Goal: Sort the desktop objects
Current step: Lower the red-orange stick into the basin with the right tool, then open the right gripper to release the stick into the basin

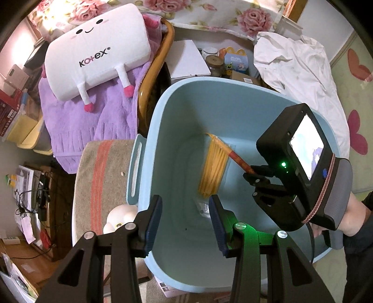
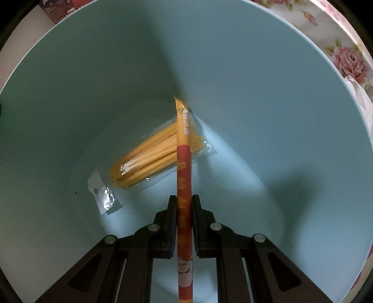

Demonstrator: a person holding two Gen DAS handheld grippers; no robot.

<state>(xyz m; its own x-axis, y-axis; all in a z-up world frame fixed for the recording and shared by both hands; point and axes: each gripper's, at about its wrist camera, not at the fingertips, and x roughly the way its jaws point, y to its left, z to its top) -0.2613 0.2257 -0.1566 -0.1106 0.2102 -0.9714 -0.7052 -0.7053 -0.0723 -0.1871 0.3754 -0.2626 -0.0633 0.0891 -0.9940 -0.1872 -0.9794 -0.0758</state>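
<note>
Jaws of our right gripper [image 2: 184,223] are clamped on a long red-and-yellow stick packet [image 2: 184,177] held down inside the pale blue bin [image 1: 149,130], above a clear bag of yellow sticks [image 2: 149,160] on its floor; our left gripper [image 1: 185,223] hovers at the near rim, spread wide and empty. We judge this the drop-off step: next we need only part the right jaws. Around the bin we see a purple blanket [image 1: 77,121], a white Kotex plush [image 1: 98,49] and rose-patterned fabric [image 1: 233,11]; no tabletop shows.

R gripper [image 2: 184,209] clamped on a red/yellow stick packet [image 2: 184,163], pointing down into the light-blue bin [image 2: 256,93]. I see a clear bag of yellow sticks [image 2: 149,158] flat on the bin floor, under the packet's tip.
</note>
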